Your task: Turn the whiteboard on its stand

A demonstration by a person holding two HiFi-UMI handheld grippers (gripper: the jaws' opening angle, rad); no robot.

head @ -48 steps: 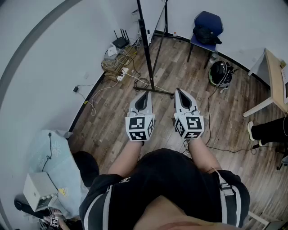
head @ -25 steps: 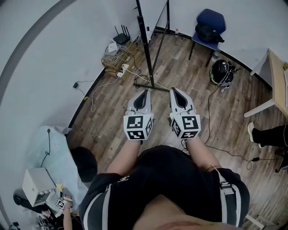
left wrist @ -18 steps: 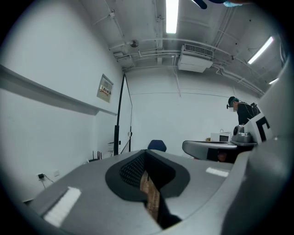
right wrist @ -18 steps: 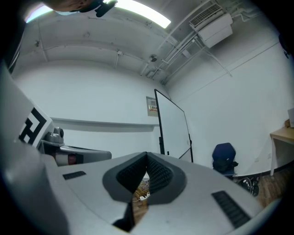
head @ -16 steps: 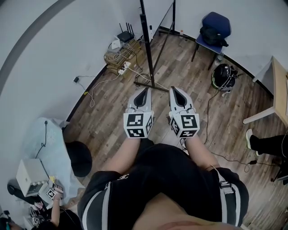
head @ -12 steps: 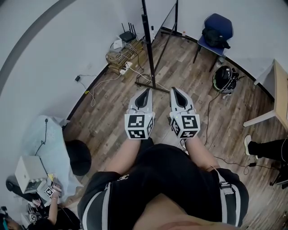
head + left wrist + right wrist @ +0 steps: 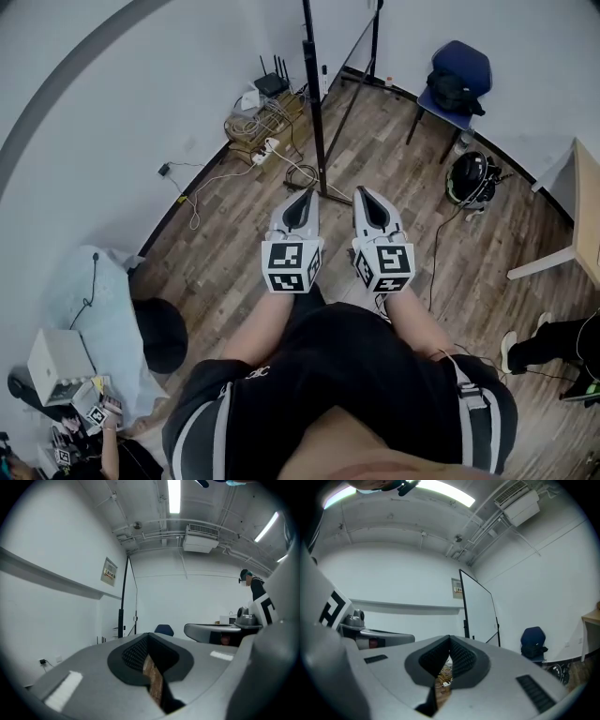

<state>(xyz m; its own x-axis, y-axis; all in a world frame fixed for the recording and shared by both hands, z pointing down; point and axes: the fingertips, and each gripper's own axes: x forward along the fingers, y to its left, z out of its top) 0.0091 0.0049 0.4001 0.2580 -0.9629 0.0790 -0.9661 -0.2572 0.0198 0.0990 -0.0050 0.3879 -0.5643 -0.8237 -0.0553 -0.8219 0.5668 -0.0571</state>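
Wall notice near whiteboard, apparently illegible

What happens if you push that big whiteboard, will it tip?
Probably stiff: the whiteboard looks like a flat framed panel. It may wobble or tip, being tall on thin black poles. Its foot bar might slide on the wood floor.

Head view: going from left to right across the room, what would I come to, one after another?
White box → black round object → left gripper → right gripper → black helmet → wooden table.
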